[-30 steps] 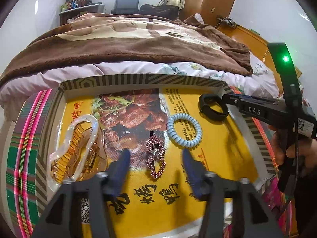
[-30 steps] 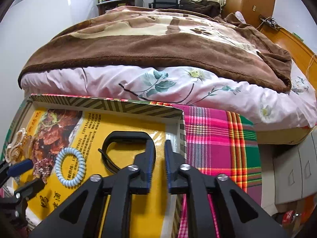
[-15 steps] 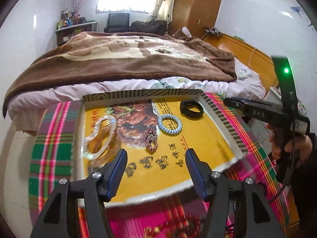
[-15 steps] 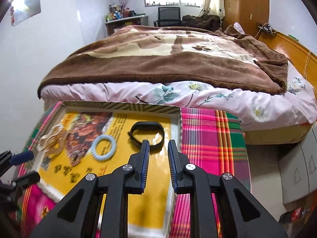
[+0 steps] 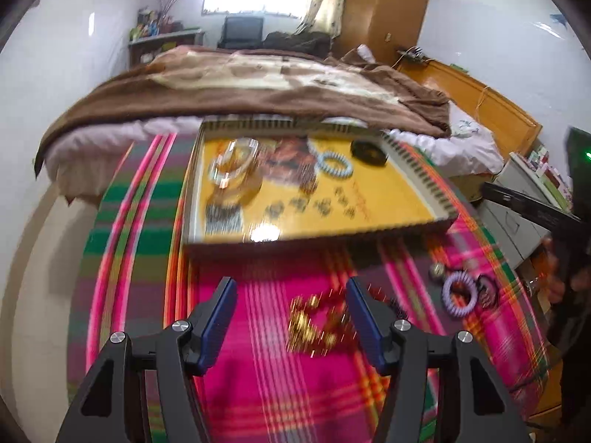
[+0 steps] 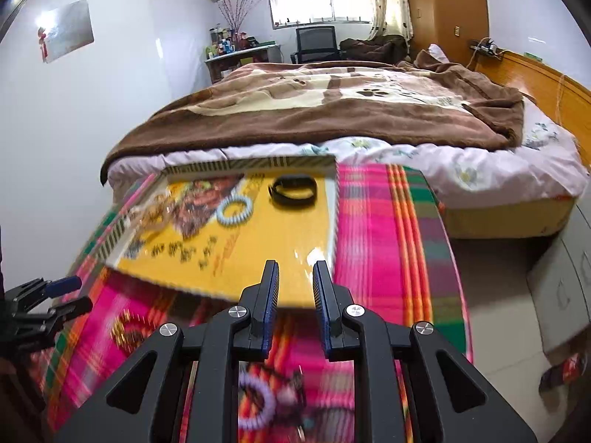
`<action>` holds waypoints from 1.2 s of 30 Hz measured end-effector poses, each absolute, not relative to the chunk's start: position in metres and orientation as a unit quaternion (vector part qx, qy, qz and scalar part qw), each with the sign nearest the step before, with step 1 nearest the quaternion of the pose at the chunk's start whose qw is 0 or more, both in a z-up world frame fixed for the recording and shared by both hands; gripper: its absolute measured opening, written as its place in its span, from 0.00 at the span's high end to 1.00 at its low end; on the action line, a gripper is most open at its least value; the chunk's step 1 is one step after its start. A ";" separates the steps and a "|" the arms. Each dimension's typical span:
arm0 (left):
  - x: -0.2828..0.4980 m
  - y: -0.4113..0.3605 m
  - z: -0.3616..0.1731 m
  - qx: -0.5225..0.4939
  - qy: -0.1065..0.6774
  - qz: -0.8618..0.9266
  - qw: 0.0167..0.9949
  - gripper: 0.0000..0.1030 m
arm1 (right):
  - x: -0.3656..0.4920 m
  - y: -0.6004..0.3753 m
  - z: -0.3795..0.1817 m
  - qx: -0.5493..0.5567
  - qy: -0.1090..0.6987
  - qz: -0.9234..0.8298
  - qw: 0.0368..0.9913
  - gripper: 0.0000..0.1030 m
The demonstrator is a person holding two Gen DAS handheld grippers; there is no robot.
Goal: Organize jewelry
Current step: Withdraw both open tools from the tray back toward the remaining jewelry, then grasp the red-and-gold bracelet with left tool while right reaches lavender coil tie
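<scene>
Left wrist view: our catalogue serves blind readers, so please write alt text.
An open hand-held gripper hangs over a blurred gold bracelet on a plaid cloth. Beyond lies a yellow tray holding a blue hair tie, a black band and a clear clip.

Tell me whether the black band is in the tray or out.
In. The black band lies on the yellow floor inside the tray, near its far right corner.

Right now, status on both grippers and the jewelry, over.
Left gripper open, empty. Right gripper narrowly open, empty. Gold beads and purple coil tie loose on plaid cloth, outside the tray. Nothing blocking.
</scene>
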State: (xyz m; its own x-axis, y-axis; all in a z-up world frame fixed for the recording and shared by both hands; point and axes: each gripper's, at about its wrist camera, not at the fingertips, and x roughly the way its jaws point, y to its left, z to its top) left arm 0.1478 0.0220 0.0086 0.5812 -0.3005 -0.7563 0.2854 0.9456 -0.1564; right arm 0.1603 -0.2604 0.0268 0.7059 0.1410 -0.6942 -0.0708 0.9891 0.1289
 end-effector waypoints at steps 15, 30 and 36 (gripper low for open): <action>0.143 0.015 -0.027 -0.032 0.451 -0.157 0.878 0.47 | 0.108 -0.270 0.006 0.082 0.378 0.046 0.921 0.81; 0.148 0.004 -0.033 -0.007 0.459 -0.150 0.876 0.87 | 0.101 -0.259 -0.016 0.071 0.403 0.071 0.910 0.81; 0.143 0.006 -0.026 -0.010 0.448 -0.148 0.882 0.92 | 0.097 -0.249 -0.025 0.057 0.416 0.080 0.904 0.81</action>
State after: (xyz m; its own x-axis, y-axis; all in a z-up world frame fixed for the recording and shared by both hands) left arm 0.1427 0.0063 -0.0259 0.5554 -0.2696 -0.7866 0.2519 0.9561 -0.1499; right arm 0.0967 -0.2487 -0.0254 0.6406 0.1926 -0.7433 -0.0979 0.9806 0.1698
